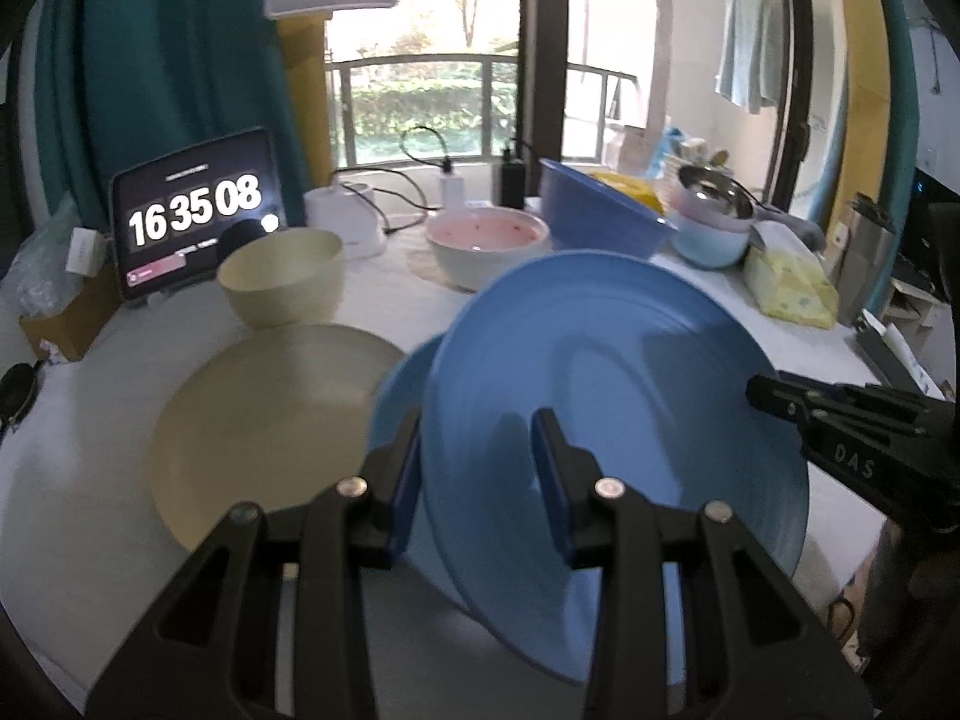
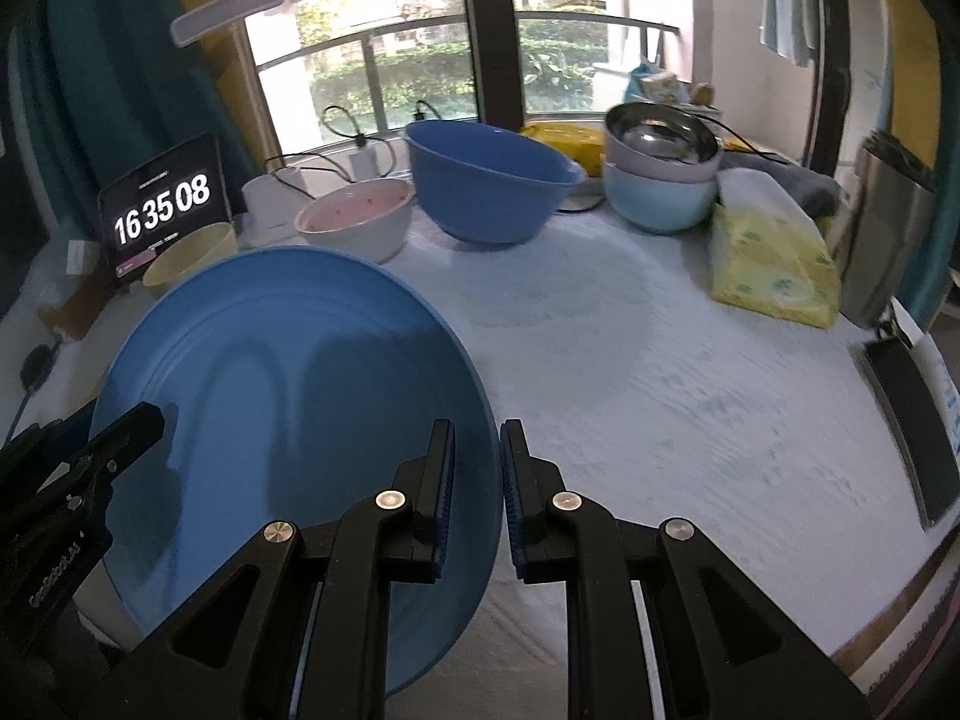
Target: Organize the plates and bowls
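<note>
A blue plate [image 1: 618, 396] is tilted up above the table; it also shows in the right wrist view [image 2: 288, 396]. My right gripper [image 2: 477, 480] is shut on its right rim. My left gripper [image 1: 477, 468] straddles its left rim with the jaws apart, one finger on each side. A second blue plate [image 1: 396, 396] lies under it. A cream plate [image 1: 264, 426] lies flat to the left, with a cream bowl [image 1: 282, 282] behind it. A pink-lined white bowl [image 1: 486, 246] and a big blue bowl [image 1: 600, 216] stand at the back.
A tablet clock [image 1: 192, 210] stands at the back left. Stacked pastel bowls with a steel bowl on top [image 2: 660, 180] and a yellow tissue pack [image 2: 774, 258] are at the back right. A dark flat object [image 2: 912, 426] lies at the right table edge.
</note>
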